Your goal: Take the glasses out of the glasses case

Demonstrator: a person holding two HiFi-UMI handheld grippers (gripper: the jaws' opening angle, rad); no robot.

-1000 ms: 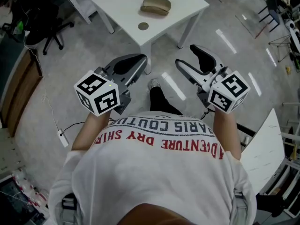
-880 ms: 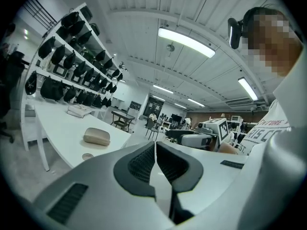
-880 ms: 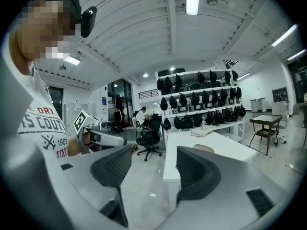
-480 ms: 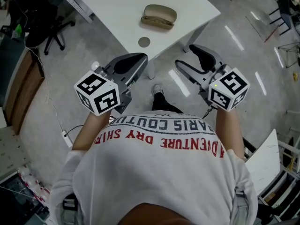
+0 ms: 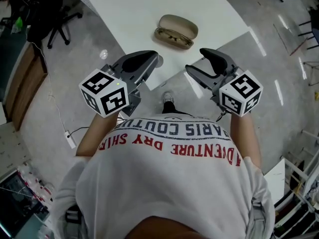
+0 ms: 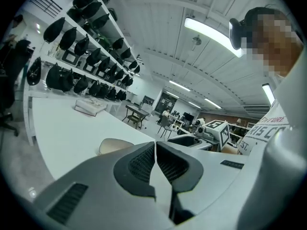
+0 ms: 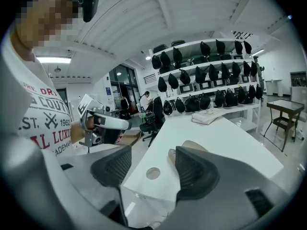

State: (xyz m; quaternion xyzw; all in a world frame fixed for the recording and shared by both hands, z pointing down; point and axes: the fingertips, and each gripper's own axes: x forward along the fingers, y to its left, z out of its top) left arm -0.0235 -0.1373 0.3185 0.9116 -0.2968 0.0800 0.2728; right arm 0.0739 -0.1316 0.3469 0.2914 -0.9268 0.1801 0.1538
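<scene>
A tan glasses case (image 5: pixel 175 29) lies open on the white table (image 5: pixel 129 9), with glasses showing in its near half. Both grippers hang over the floor just short of the table's near edge. My left gripper (image 5: pixel 152 61) is shut with nothing in it; its pads meet in the left gripper view (image 6: pixel 155 146), and the case (image 6: pixel 114 145) shows just beyond them. My right gripper (image 5: pixel 202 64) is open and empty. In the right gripper view (image 7: pixel 152 169) the case (image 7: pixel 188 145) is partly hidden behind the right finger.
A small round disc (image 7: pixel 152 173) lies near the table's corner. A book (image 7: pixel 208 115) rests at the table's far side. Shelves of black bags (image 7: pixel 206 99) line the wall. An office chair (image 5: pixel 52 14) stands at the left, a cable (image 5: pixel 70 136) on the floor.
The table and case have come nearer in the head view. Both grippers now reach close to the table's near edge. Their jaws keep the same state.
</scene>
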